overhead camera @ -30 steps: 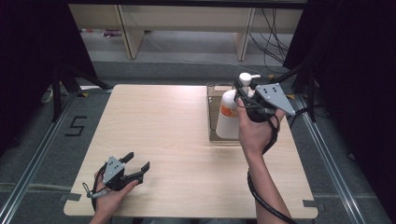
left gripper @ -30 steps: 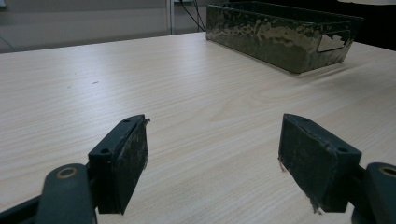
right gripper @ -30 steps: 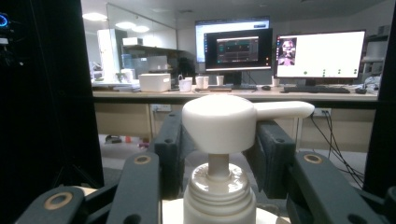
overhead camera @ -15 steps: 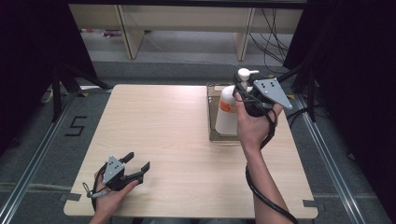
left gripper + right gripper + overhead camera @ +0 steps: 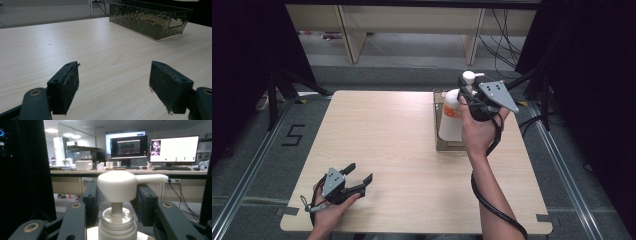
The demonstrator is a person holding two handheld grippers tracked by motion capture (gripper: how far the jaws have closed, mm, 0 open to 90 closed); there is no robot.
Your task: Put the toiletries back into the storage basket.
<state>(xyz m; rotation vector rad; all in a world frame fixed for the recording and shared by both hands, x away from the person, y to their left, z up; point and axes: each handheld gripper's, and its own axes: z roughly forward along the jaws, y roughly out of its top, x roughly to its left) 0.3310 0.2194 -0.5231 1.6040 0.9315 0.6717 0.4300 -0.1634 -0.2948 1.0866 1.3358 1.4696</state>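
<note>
The pump bottle [image 5: 451,116] stands upright in the right gripper [image 5: 468,95], pinched at the neck just under its rounded pump head [image 5: 117,185], and hangs over the dark tray [image 5: 438,120] directly below that gripper. It looks as if the bottle is being lifted out of the tray or set into it; either way the grip should stay firm and the bottle plumb, since a smooth plastic neck can slip or swing between flat pads, and the base needs to pass clear of the tray's low wall. The bottle is white, cylindrical, glossy plastic with an orange label; its spout sticks out sideways, to the right of the jaws in the right gripper view. The tray is a mottled rectangular bin with a cut-out handle. Well off toward the person, the left gripper [image 5: 353,180] rests on the pale wood-grain surface [image 5: 387,130], jaws spread and empty.
</note>
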